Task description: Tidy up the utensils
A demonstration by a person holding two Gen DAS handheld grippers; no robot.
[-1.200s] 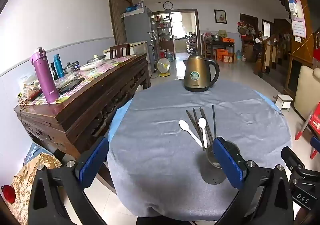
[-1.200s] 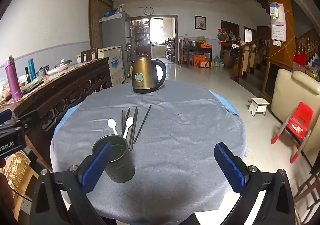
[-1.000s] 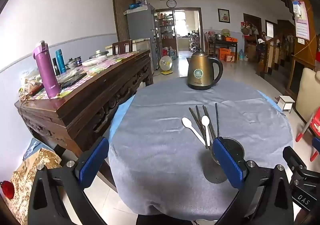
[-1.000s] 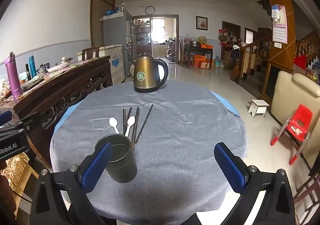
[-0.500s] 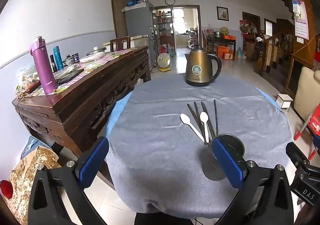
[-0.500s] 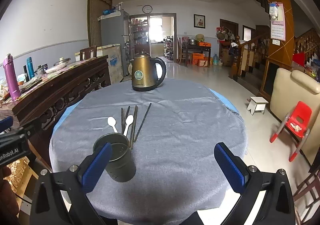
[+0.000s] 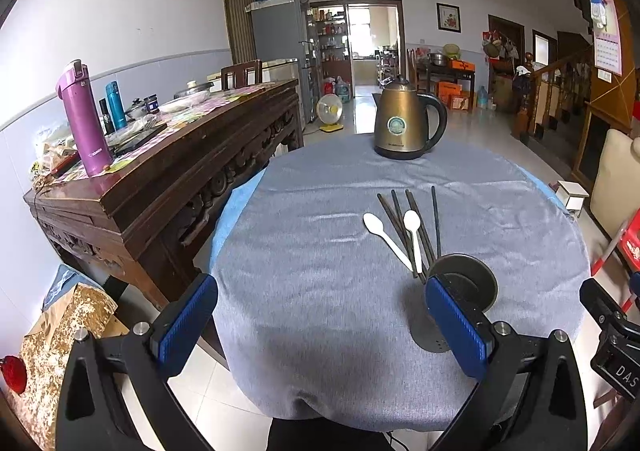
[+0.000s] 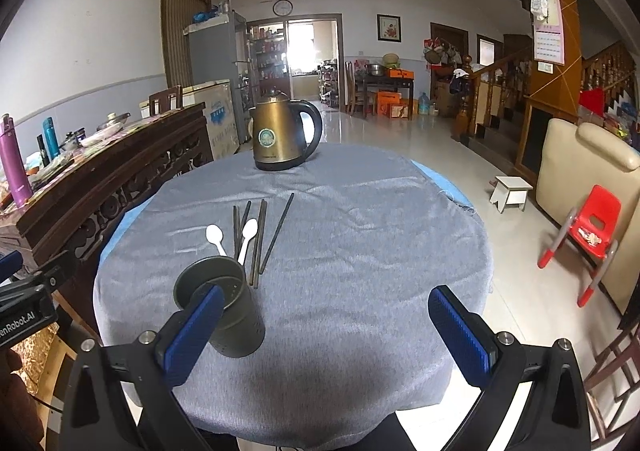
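Both the left tool (image 7: 320, 325) and right tool (image 8: 326, 335) are wide apart, holding nothing. Spoons (image 8: 248, 237) and chopsticks (image 8: 276, 231) lie just behind the cup (image 8: 224, 311). Pinch one thin handle gently.

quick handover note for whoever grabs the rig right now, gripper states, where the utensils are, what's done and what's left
Left gripper: open, holding nothing, above the near table edge.
Right gripper: open, holding nothing, just right of the cup.
Cup: upright on the grey tablecloth, nothing seen inside it.
Two white spoons and dark chopsticks lie side by side on the cloth just beyond the cup.
Kettle stands at the far edge, not part of the job.
Done: nothing yet.
Left: spoons and chopsticks probably all go into the cup.
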